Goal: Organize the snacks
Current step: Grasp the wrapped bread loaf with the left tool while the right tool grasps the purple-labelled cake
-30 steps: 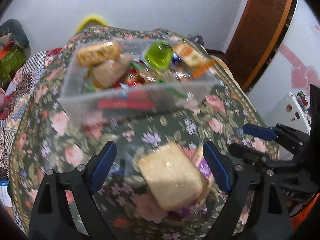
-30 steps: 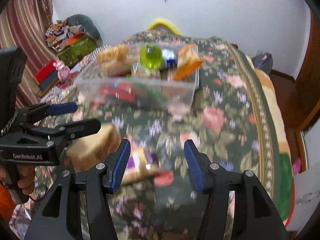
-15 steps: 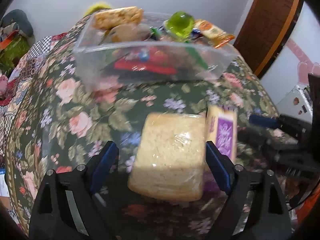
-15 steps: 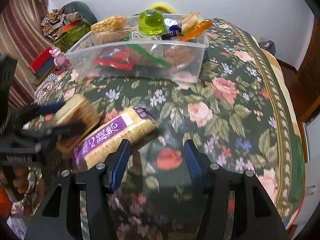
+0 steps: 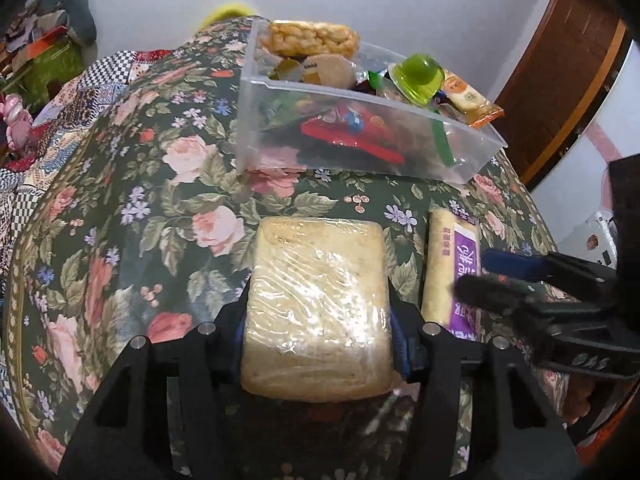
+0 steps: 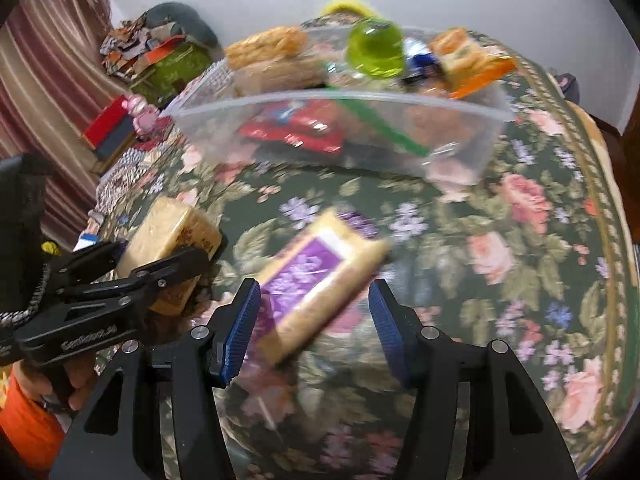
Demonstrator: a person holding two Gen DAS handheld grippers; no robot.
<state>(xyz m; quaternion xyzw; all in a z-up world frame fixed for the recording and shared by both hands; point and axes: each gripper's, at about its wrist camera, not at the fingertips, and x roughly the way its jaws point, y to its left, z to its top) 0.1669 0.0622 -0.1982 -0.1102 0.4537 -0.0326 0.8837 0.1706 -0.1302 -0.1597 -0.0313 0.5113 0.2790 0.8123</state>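
Observation:
My left gripper [image 5: 318, 332] is shut on a plastic-wrapped bread block [image 5: 318, 300], with both blue pads pressed to its sides; the block also shows in the right wrist view [image 6: 172, 248] inside the left gripper [image 6: 168, 268]. A purple-labelled cracker pack [image 5: 452, 268] lies on the floral cloth to its right. My right gripper [image 6: 314, 320] is open, its fingers on either side of the near end of that pack [image 6: 320, 280]. A clear plastic bin [image 5: 360, 152] full of snacks stands beyond, also in the right wrist view [image 6: 460, 152].
The bin holds a green jelly cup [image 5: 418, 78], a rice cracker bar [image 5: 312, 38], an orange packet [image 5: 470, 102] and red wrappers. The floral table [image 5: 120, 200] drops off at left and right. Clutter and a curtain [image 6: 48, 80] are at left, a door [image 5: 560, 80] at right.
My left gripper moved forward and closed on the bread block. My right gripper moved in around the purple cracker pack and stays open. The bin is unmoved.

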